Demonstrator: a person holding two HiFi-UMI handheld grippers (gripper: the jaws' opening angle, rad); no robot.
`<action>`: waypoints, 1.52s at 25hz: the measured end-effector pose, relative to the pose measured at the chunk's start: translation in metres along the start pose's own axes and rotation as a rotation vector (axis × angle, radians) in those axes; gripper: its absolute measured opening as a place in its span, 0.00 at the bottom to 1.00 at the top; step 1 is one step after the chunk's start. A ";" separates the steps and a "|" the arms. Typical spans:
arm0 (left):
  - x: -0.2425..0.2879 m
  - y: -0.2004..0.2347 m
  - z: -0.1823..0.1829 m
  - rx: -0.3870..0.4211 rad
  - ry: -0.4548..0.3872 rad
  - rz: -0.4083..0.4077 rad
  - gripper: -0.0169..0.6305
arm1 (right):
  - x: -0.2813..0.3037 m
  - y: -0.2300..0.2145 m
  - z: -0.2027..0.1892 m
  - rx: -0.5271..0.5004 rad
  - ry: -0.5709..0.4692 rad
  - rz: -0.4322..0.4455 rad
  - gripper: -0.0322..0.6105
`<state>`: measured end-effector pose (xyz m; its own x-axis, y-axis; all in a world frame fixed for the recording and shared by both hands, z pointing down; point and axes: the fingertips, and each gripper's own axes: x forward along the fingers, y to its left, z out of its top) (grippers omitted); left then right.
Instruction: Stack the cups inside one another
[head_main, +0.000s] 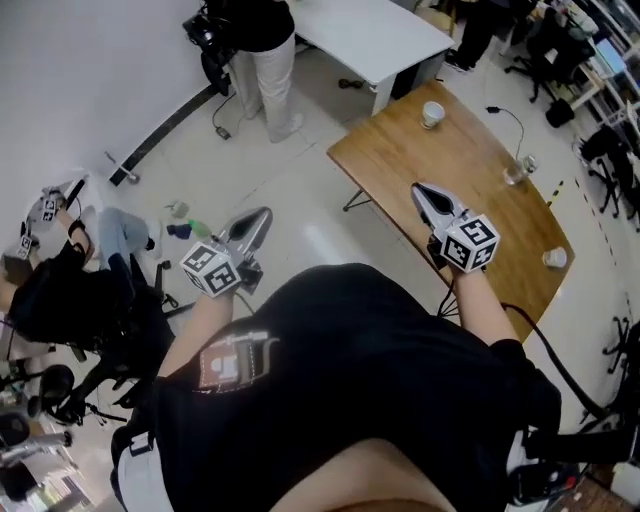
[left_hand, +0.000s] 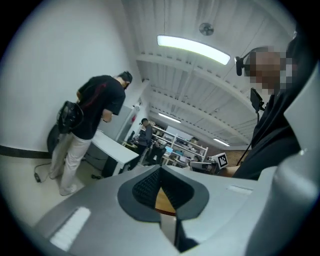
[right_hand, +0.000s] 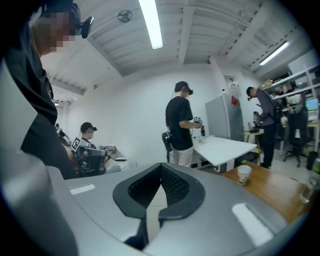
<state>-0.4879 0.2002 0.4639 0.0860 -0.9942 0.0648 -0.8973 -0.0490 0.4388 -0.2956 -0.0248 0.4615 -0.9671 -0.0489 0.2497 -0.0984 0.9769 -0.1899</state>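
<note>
Ahead, cups (head_main: 432, 114) stand clear of the closed right gripper (head_main: 422, 192).

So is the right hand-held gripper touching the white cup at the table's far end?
Apart. The head view shows bare table between the right hand-held gripper and the white cup; its jaws are shut and empty.

The left gripper (head_main: 262, 214) and right gripper (head_main: 420, 190) are silver-grey with black ribbed pads (right_hand: 176, 185) and black-and-white checker-marked cubes (head_main: 470, 243), above a warm brown wood-grain table (head_main: 400, 160), with a white printed cup (head_main: 432, 114) ahead of the right gripper, a clear glass cup (head_main: 516, 172) ahead to its right, and a plain white cup (head_main: 555, 258) further right.
</note>
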 end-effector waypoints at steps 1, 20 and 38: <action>0.019 0.005 0.000 0.001 0.027 -0.058 0.03 | -0.007 -0.009 -0.001 0.017 -0.010 -0.055 0.07; 0.285 -0.193 -0.092 0.071 0.321 -0.720 0.03 | -0.354 -0.091 -0.092 0.224 -0.202 -0.857 0.07; 0.369 -0.169 -0.094 0.055 0.379 -0.803 0.03 | -0.335 -0.151 -0.081 0.256 -0.194 -0.947 0.09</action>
<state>-0.2640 -0.1495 0.4978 0.8272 -0.5595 0.0526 -0.5229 -0.7321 0.4366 0.0624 -0.1393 0.4837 -0.4827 -0.8396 0.2491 -0.8741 0.4442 -0.1968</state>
